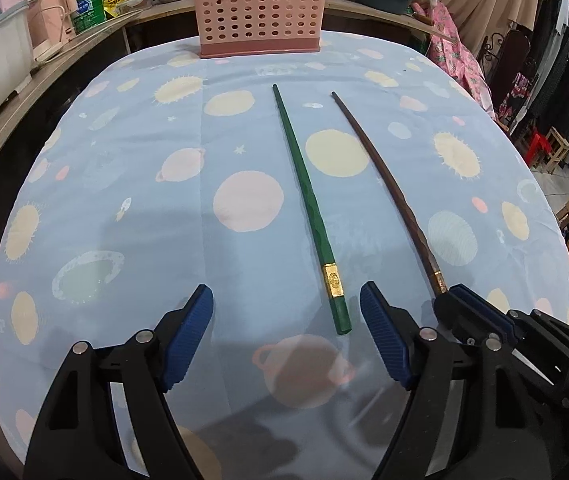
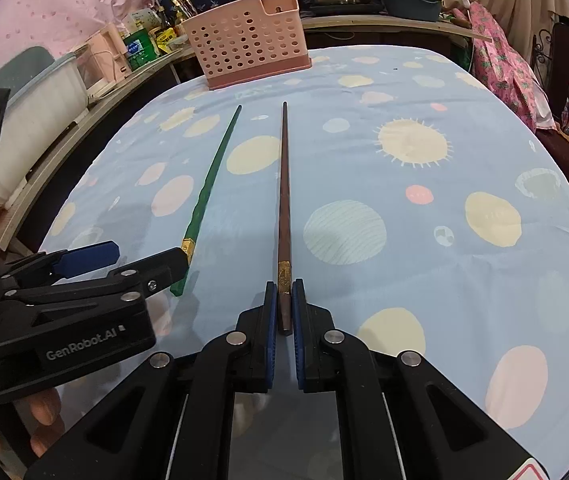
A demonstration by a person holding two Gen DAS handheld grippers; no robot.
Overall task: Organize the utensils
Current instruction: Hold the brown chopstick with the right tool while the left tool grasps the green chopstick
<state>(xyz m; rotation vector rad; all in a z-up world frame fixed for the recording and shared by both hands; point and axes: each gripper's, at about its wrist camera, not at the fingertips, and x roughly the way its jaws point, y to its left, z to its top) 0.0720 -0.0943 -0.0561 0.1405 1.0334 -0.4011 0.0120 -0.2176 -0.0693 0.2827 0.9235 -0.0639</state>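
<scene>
Open bench (image 2: 424, 248) stretches to the right of the brown chopstick (image 2: 284, 200). The green chopstick (image 2: 208, 184) lies just left, the pink perforated holder (image 2: 244, 48) blocks the far edge.

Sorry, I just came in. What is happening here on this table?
A person with a claw in each hand is tidying chopsticks. The right claw is closed on the thick end of the brown chopstick, which lies on the tablecloth. The left claw is open around the end of the green chopstick, not gripping it. The pink holder stands at the far edge.
</scene>
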